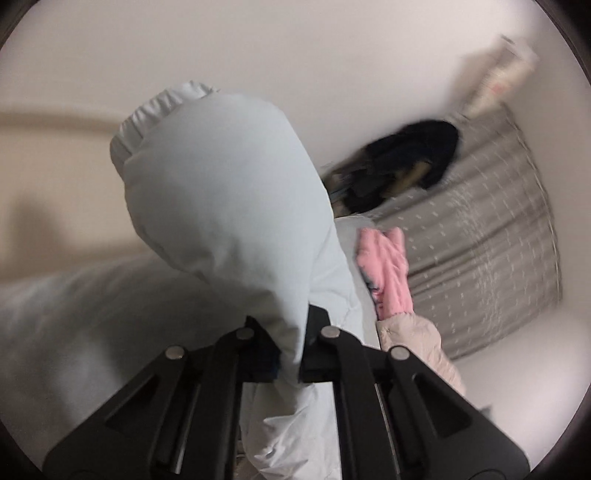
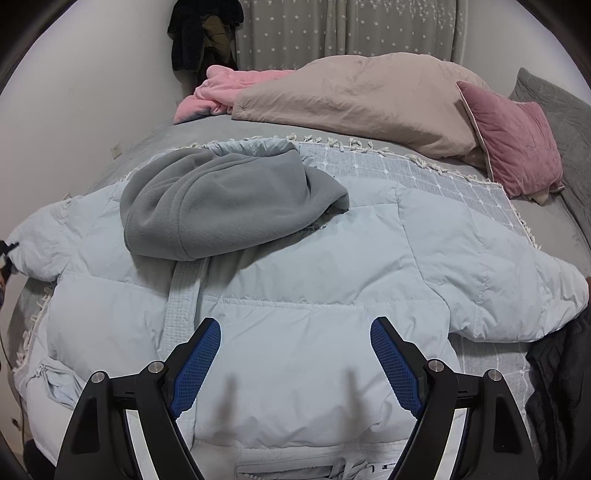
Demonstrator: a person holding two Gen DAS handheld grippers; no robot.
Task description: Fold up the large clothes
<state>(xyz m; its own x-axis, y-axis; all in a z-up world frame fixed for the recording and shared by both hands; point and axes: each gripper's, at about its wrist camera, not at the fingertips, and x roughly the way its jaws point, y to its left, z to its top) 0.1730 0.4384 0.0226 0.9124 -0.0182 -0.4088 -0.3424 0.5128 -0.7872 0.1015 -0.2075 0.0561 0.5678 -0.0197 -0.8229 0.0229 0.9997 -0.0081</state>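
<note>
A pale blue puffer jacket [image 2: 314, 295] lies spread face up on the bed, its grey-lined hood [image 2: 221, 206] flopped over the chest. My right gripper [image 2: 295, 354] hovers open over the jacket's lower body, blue pads wide apart with nothing between them. In the left wrist view my left gripper [image 1: 291, 354] is shut on one sleeve [image 1: 221, 184] of the jacket. The sleeve stands up out of the jaws and its elastic cuff [image 1: 147, 118] points up and left. The picture there is blurred.
The jacket rests on a pale checked throw [image 2: 424, 170] with tassels. Behind it lie a beige duvet [image 2: 351, 99], a pink blanket [image 2: 221, 88] and a mauve pillow [image 2: 517, 144]. Dark clothes [image 2: 203, 33] hang by a starred curtain [image 2: 332, 29]. Dark fabric [image 2: 561, 387] is at right.
</note>
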